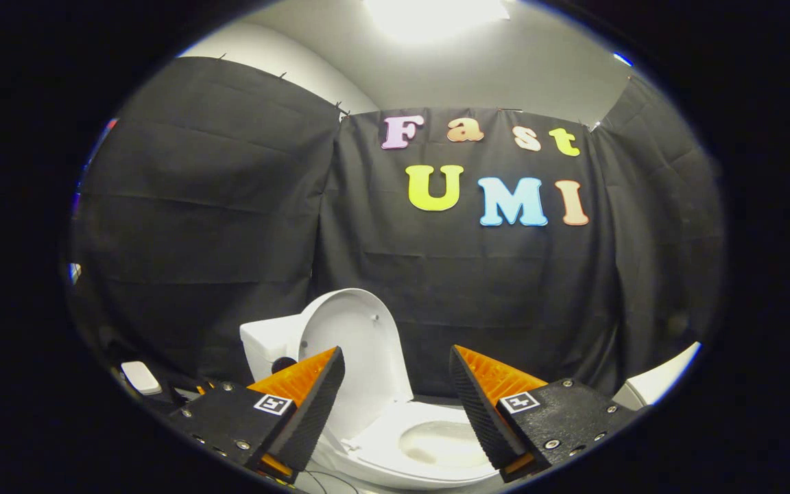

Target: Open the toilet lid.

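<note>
White porcelain toilet (429,446) sits beyond the gripper (396,384), its lid (357,350) already raised upright against the tank (268,343) at left, the bowl open between the spread, empty fingers. Square black-and-white markers (273,404) sit on both fingers; no brand is legible.

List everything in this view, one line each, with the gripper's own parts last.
White oval toilet lid: one, white, raised upright, leaning back toward the tank, beyond the fingers.
White toilet seat and bowl: one, white, uncovered, seen between and just beyond the fingers.
White toilet tank: one, white, behind the lid.
Small white rounded object: one, white, low beside the toilet; what it is, cannot tell.
White curved fixture edge: one, white, on the other side of the toilet.
Black cloth wall: black, behind everything.
Ceiling light: one, bright white, overhead.
Gripper: one, black with orange fingers, open, holding nothing.
</note>
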Tool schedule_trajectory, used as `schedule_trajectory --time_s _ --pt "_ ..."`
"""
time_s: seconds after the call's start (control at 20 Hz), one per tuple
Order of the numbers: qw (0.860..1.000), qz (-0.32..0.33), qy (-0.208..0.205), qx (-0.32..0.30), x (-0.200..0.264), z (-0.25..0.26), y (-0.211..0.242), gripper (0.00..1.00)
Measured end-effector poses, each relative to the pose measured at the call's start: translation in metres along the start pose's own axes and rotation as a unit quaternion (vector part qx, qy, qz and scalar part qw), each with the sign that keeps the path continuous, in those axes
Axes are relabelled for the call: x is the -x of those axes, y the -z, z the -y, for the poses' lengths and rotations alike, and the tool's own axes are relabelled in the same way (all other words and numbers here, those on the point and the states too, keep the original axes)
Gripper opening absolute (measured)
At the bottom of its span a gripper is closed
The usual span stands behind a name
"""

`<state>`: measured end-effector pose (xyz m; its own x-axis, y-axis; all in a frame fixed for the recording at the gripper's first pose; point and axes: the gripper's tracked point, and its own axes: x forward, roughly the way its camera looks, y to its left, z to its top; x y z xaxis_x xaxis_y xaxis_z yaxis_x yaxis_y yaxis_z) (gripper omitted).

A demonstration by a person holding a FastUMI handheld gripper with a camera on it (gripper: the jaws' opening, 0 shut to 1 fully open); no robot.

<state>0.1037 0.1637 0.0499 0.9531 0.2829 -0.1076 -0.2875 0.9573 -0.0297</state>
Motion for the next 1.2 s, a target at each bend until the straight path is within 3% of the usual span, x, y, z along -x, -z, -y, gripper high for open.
schedule_trajectory --time_s 0.55,0.9,1.2 --pt "0.997 0.012 0.060 -0.037 0.070 0.059 0.011 0.94" --pt "0.994 -0.001 0.104 -0.045 0.113 0.099 0.045 0.94" --pt "0.993 -0.012 0.108 -0.042 0.127 0.104 0.064 0.95"
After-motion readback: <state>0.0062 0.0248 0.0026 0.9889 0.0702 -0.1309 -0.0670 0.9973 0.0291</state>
